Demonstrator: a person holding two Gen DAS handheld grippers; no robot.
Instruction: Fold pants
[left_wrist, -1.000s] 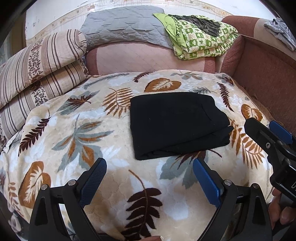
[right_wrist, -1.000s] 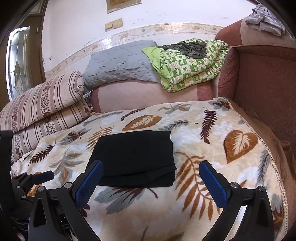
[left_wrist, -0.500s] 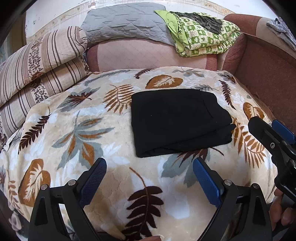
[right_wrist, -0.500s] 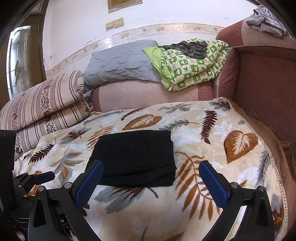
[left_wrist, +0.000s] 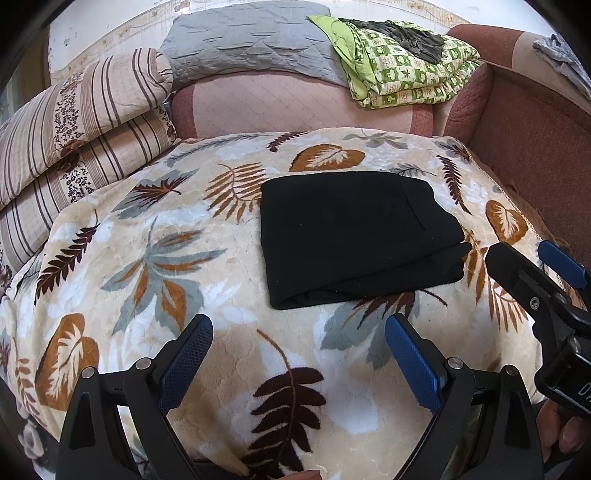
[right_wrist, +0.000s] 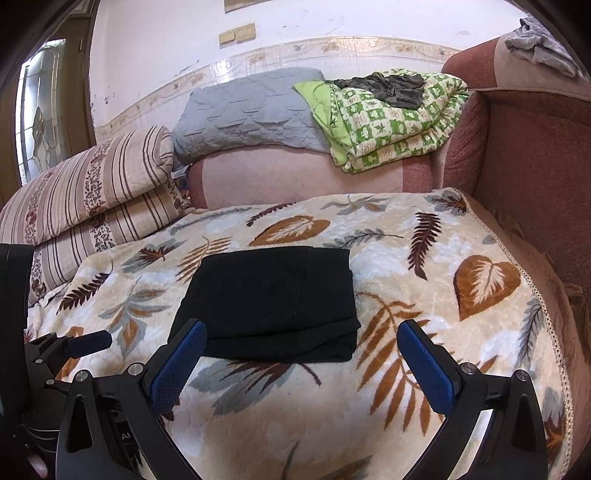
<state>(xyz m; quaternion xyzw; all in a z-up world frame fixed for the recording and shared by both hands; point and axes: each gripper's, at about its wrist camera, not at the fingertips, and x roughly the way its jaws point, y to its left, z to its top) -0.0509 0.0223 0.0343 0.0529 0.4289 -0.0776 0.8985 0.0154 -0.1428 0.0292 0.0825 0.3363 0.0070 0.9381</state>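
Observation:
Black pants (left_wrist: 354, 236) lie folded into a flat rectangle on the leaf-patterned blanket (left_wrist: 147, 258); the right wrist view shows the same pants (right_wrist: 273, 299) just beyond my fingers. My left gripper (left_wrist: 299, 325) is open, held short of the near edge of the pants with nothing between its blue pads. My right gripper (right_wrist: 301, 330) is open too, hovering over the near edge without touching the cloth. The right gripper (left_wrist: 539, 273) also shows at the right edge of the left wrist view, beside the pants.
Striped pillows (left_wrist: 74, 122) are stacked at the left. A grey quilt (left_wrist: 251, 48) and a green checked blanket (left_wrist: 402, 70) rest on the pink sofa back (left_wrist: 295, 107). A red-brown armrest (right_wrist: 535, 158) bounds the right side. A hand (left_wrist: 565, 432) holds the right gripper.
Both grippers have drawn back slightly from the pants and stayed open. The folded pants have not moved.

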